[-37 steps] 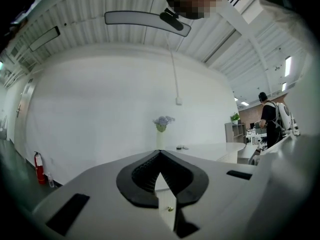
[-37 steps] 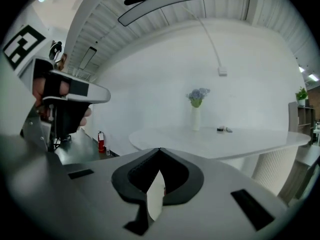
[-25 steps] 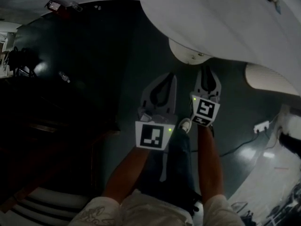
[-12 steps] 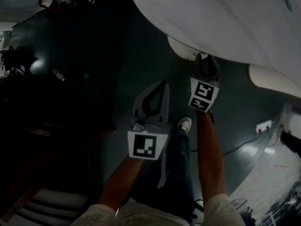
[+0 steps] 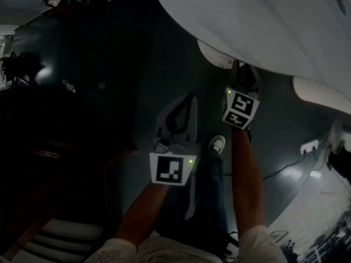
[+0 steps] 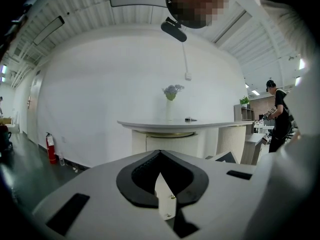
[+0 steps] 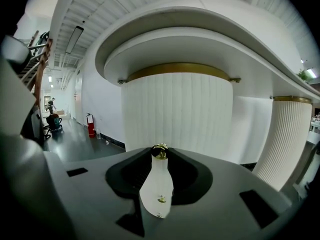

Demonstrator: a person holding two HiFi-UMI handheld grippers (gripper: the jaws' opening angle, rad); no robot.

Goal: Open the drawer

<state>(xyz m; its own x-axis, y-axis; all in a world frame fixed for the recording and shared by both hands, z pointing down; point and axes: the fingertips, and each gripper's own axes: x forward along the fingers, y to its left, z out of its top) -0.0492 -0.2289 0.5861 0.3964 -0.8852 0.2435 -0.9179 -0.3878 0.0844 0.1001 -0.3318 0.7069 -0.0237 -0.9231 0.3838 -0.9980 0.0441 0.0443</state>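
Note:
My right gripper (image 5: pixel 237 64) reaches under the white curved counter (image 5: pixel 263 21) to a round ribbed column (image 7: pixel 177 114). In the right gripper view a small gold knob (image 7: pixel 160 151) sits between its tips (image 7: pixel 160 153). The jaws are closing and both tips touch the knob. I cannot make out a drawer front around the knob. My left gripper (image 5: pixel 190 96) hangs over the dark floor, left of and behind the right one. It is shut with nothing in it (image 6: pixel 160 153) and points at another part of the counter.
A second ribbed column (image 7: pixel 287 134) stands to the right. A fire extinguisher (image 7: pixel 91 125) stands by the far wall. A vase (image 6: pixel 171 96) is on the counter and a person (image 6: pixel 279 119) stands at the right. Steps (image 5: pixel 60 234) lie lower left, a cable and socket strip (image 5: pixel 307 145) on the floor to the right.
The right gripper has moved forward to the column and now has the gold knob at its tips. The left gripper has drifted slightly left and back. Little has shifted in the last half second.

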